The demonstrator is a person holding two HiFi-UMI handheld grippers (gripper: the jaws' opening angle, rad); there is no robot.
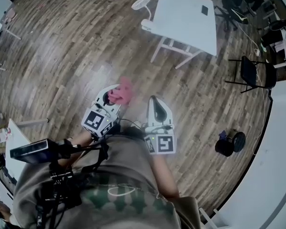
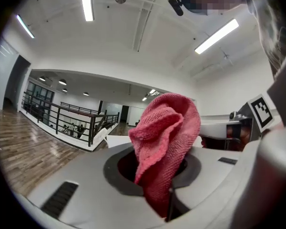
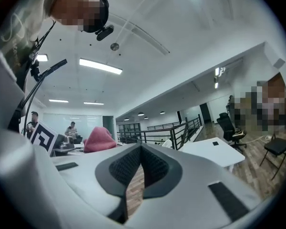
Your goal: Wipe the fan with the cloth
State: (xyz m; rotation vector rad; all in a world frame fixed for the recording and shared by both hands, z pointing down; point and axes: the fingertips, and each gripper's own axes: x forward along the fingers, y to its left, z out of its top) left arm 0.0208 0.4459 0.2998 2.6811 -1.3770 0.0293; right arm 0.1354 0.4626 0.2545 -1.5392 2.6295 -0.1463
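A pink cloth [image 1: 122, 93] is clamped in the left tool [image 1: 112, 93]; the right tool [image 1: 155, 101] is held closed, empty; the fan [image 1: 141, 4] is seen at 12 o'clock.

We hold our left gripper [image 1: 112, 93] level, its fingers clamped on the cloth [image 2: 167, 137] (bunched upright between them); our right gripper [image 1: 154, 100] sits just beside it, level, fingers closed on nothing.
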